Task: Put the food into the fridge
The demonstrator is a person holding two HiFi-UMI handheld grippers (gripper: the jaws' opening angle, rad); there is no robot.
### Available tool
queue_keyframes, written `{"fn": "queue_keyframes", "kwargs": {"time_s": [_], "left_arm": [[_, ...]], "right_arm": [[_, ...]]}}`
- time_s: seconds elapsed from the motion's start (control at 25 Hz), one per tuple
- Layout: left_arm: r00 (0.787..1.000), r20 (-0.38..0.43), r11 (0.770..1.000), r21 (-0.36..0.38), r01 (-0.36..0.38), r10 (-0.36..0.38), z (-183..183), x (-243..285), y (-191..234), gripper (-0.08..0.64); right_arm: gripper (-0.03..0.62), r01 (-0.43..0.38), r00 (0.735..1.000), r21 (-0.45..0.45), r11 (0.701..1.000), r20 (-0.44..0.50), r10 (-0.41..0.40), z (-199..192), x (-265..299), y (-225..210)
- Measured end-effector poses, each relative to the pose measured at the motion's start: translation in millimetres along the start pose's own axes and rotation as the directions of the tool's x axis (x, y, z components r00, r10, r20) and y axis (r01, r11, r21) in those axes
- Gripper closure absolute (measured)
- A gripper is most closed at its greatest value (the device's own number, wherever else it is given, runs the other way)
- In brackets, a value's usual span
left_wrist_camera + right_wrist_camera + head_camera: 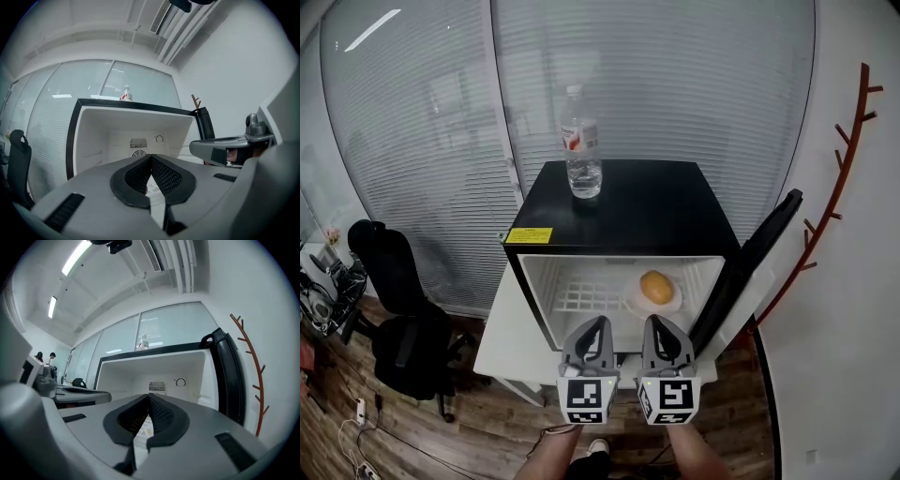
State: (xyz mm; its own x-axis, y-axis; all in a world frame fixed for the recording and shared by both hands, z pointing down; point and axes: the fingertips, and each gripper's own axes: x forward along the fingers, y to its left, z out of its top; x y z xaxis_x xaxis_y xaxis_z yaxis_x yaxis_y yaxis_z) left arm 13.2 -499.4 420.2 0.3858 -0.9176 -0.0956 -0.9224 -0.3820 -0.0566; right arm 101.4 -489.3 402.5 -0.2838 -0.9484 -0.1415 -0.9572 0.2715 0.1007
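A small black fridge (534, 281) stands open on a white table, its door (750, 267) swung to the right. On the wire shelf inside, an orange-brown piece of food (656, 287) rests on a white plate (675, 305). Both grippers hover side by side just in front of the opening, below the shelf's front edge. The jaws of my left gripper (600, 323) meet at the tips with nothing held (151, 157). My right gripper (654, 323) is likewise shut and empty (149, 395), a little short of the plate. The fridge's white interior fills both gripper views.
A clear water bottle (582, 155) stands upright on the fridge's black top. A black office chair (403, 309) sits at the left on the wood floor. A red-brown coat rack (834, 187) stands by the right wall. Glass walls with blinds rise behind the fridge.
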Motion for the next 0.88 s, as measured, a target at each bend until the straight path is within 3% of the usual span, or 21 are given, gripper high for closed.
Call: {"fn": "queue_keyframes", "kwargs": {"time_s": [0.88], "left_arm": [[1.0,0.027,1.0,0.003,-0.008,0.008,5.2,-8.0,2.4,0.534]], "right_arm": [[0.566,0.005,0.999,-0.03,1.0,0.051,-0.004,12.3,-2.0,5.5]]}}
